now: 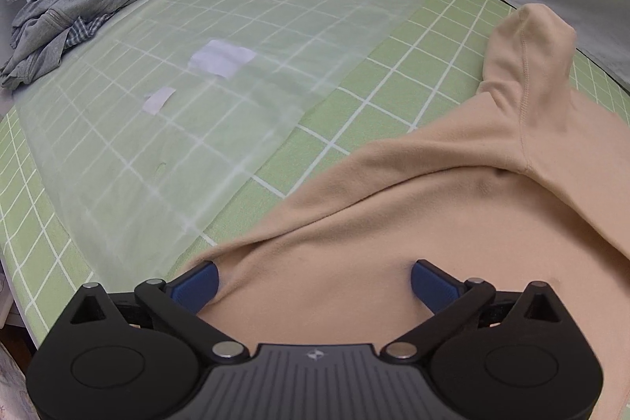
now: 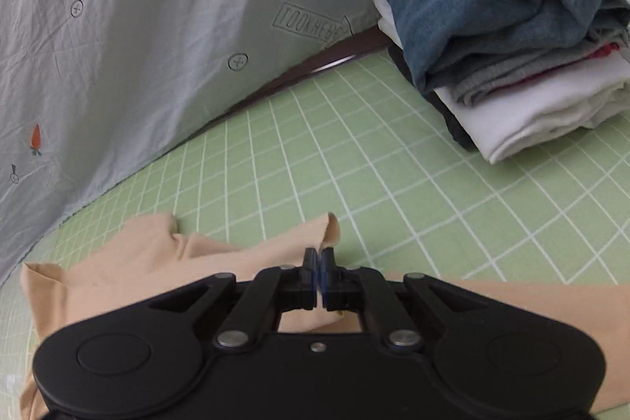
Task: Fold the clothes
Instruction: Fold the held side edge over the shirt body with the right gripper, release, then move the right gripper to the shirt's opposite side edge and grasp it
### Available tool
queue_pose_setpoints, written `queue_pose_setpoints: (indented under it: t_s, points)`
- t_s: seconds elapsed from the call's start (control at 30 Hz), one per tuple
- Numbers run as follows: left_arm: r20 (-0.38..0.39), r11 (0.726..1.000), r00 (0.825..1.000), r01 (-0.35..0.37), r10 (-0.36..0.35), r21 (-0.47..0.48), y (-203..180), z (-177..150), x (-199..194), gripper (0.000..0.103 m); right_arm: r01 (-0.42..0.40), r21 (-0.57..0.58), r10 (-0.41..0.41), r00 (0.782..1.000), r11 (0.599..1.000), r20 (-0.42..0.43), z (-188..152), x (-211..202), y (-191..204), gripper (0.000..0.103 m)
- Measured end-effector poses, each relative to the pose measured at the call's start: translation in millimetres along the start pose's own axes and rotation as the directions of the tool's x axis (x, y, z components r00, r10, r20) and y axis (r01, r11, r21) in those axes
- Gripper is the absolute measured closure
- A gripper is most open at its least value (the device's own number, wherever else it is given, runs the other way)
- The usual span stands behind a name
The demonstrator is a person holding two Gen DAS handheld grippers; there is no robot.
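Observation:
A beige long-sleeved garment (image 1: pixel 393 223) lies on the green grid mat (image 1: pixel 413 77), one sleeve (image 1: pixel 527 65) stretched toward the far right. My left gripper (image 1: pixel 315 282) points down at it, open wide, its blue pads (image 1: pixel 197 286) resting on or just over the cloth near its left edge without pinching it. In the right wrist view the same beige garment (image 2: pixel 138 262) lies rumpled under my right gripper (image 2: pixel 319 262). That gripper is shut, and a raised corner of the beige cloth (image 2: pixel 332 229) stands at its tips, seemingly pinched.
A heap of grey and plaid clothes (image 1: pixel 78 10) lies at the mat's far left. A translucent sheet (image 1: pixel 220 121) with white paper scraps (image 1: pixel 220 58) covers the mat there. A folded stack topped by jeans (image 2: pixel 492 26) sits at the right. A printed grey sheet (image 2: pixel 138 46) hangs behind.

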State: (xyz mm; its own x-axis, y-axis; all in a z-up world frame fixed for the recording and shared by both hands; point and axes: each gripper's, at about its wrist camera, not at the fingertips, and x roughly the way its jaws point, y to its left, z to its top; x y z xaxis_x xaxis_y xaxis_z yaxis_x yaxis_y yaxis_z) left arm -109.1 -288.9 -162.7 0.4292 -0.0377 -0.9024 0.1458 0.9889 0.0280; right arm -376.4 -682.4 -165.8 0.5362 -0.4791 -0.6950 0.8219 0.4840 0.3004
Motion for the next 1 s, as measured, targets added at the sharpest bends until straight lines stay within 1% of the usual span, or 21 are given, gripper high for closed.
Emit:
queue_pose_setpoints:
  t_s: [0.1, 0.23, 0.27, 0.3, 0.33, 0.37, 0.4, 0.47, 0.53, 0.57, 0.6, 0.63, 0.7, 0.8, 0.93, 1.0]
  points:
    - [-0.001, 1.0, 1.0, 0.0, 0.0, -0.002, 0, 1, 0, 0.0, 0.055, -0.005, -0.056, 0.996, 0.998, -0.064, -16, 12, -1, 0.099]
    - [-0.006, 1.0, 1.0, 0.006, -0.006, 0.001, 0, 1, 0, 0.0, 0.066, -0.027, -0.068, 0.996, 0.997, -0.064, -19, 10, 0, 0.095]
    - [-0.006, 1.0, 1.0, 0.008, -0.008, 0.003, 1, 1, 0, 0.0, 0.07, -0.03, -0.072, 0.995, 0.997, -0.067, -18, 9, 0, 0.089]
    - [-0.005, 1.0, 1.0, 0.009, -0.009, 0.005, 1, 1, 0, 0.0, 0.076, -0.031, -0.078, 0.995, 0.997, -0.07, -18, 8, 1, 0.078]
    - [-0.004, 1.0, 1.0, 0.01, -0.01, 0.007, 1, 1, 0, 0.0, 0.083, -0.03, -0.085, 0.994, 0.996, -0.07, -17, 6, 1, 0.071]
    - [-0.002, 1.0, 1.0, 0.012, -0.012, 0.009, 1, 1, 0, 0.0, 0.094, -0.034, -0.096, 0.993, 0.995, -0.068, -18, 3, 3, 0.058]
    - [0.001, 1.0, 1.0, 0.015, -0.015, 0.011, 2, 0, 0, 0.0, 0.104, -0.045, -0.106, 0.992, 0.994, -0.061, -19, -1, 5, 0.05]
    - [0.009, 0.999, 1.0, 0.024, -0.025, 0.024, 3, -1, -1, 0.0, 0.108, -0.074, -0.111, 0.993, 0.991, -0.041, -22, -10, 11, 0.049]
    - [0.013, 0.999, 0.999, 0.036, -0.037, 0.039, 4, -3, -2, 0.0, 0.101, -0.087, -0.102, 0.995, 0.991, -0.009, -27, -23, 16, 0.037]
    - [0.014, 0.998, 0.999, 0.044, -0.045, 0.05, 5, -4, -4, 0.0, 0.102, -0.087, -0.102, 0.995, 0.991, 0.01, -30, -30, 18, 0.019]
    - [0.017, 0.997, 0.998, 0.052, -0.053, 0.059, 7, -5, -7, 0.0, 0.106, -0.081, -0.104, 0.994, 0.991, 0.03, -33, -37, 21, 0.004]
    - [0.022, 0.996, 0.998, 0.059, -0.061, 0.068, 9, -7, -10, 0.0, 0.107, -0.077, -0.103, 0.993, 0.991, 0.05, -36, -43, 24, 0.0]
    - [0.048, 0.993, 0.995, 0.085, -0.089, 0.081, 17, -11, -20, 0.0, 0.099, -0.082, -0.092, 0.992, 0.992, 0.082, -43, -53, 32, 0.0]
    - [0.091, 0.99, 0.989, 0.108, -0.117, 0.095, 30, -13, -33, 0.0, 0.077, -0.112, -0.065, 0.992, 0.991, 0.105, -53, -66, 45, 0.0]
    - [0.14, 0.984, 0.98, 0.125, -0.143, 0.125, 46, -11, -43, 0.0, 0.072, -0.166, -0.053, 0.992, 0.984, 0.116, -68, -76, 69, 0.0]
    - [0.154, 0.98, 0.976, 0.133, -0.155, 0.145, 58, -11, -46, 0.0, 0.064, -0.163, -0.045, 0.992, 0.984, 0.115, -76, -79, 80, 0.0]
